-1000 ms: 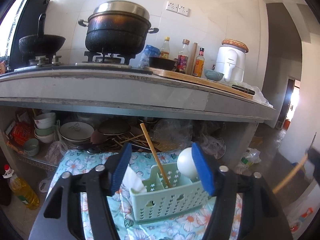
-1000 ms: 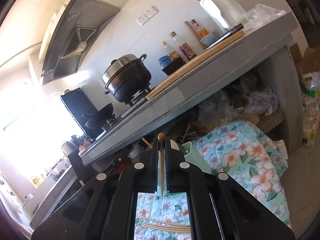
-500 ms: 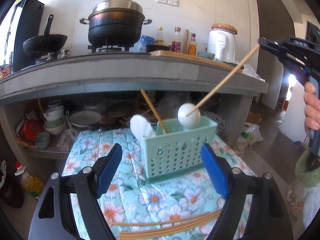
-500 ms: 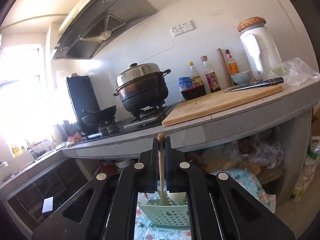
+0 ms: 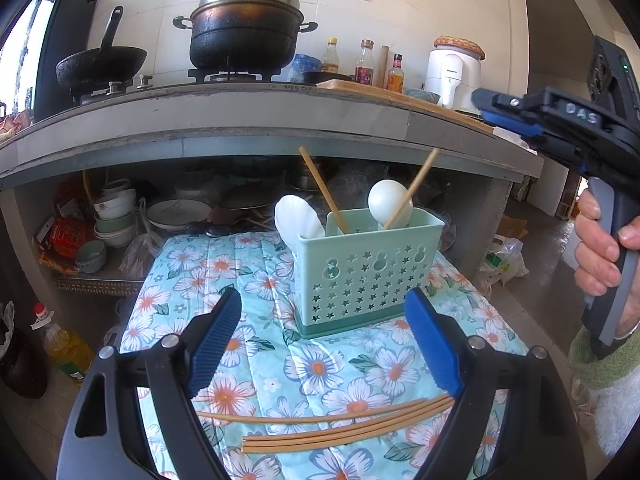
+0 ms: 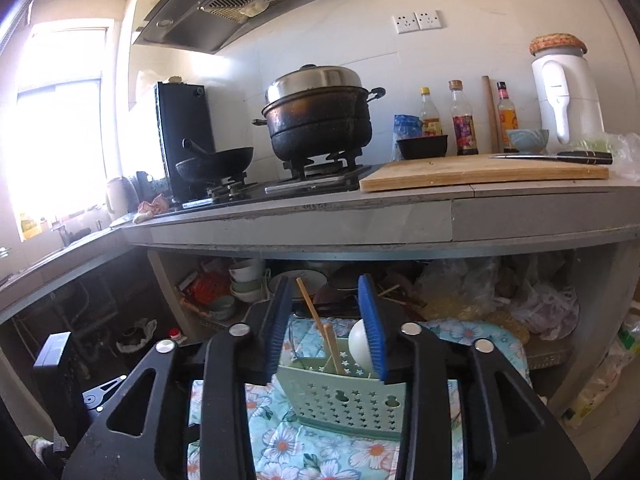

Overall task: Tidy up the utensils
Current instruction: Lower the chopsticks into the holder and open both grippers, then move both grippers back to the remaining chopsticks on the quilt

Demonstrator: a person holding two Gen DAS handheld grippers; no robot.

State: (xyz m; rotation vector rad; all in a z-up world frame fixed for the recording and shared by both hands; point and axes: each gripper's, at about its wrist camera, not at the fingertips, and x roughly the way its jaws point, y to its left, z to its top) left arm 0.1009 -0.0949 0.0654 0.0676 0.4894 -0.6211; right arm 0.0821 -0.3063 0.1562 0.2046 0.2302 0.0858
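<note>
A mint green utensil basket [image 5: 366, 270] stands on the floral cloth [image 5: 248, 272]. It holds two white spoons [image 5: 298, 218] and two wooden chopsticks [image 5: 412, 190], which lean apart. Several more chopsticks [image 5: 340, 426] lie on the cloth near the front edge. My left gripper [image 5: 322, 342] is open and empty, low over the cloth in front of the basket. My right gripper [image 6: 328, 320] is open and empty above the basket [image 6: 344, 394]; it also shows at the right of the left wrist view [image 5: 532, 114].
A grey kitchen counter [image 5: 256, 116] overhangs behind the cloth, with a black pot [image 5: 246, 30], a wok [image 5: 100, 66], bottles, a cutting board [image 6: 480, 172] and a knife [image 6: 560, 156]. Bowls and plates [image 5: 176, 212] are stacked under it. An oil bottle [image 5: 66, 344] stands on the floor at left.
My right gripper has opened and let go of the chopstick, which now stands in the basket. It has drawn back to the right. My left gripper has pulled back a little.
</note>
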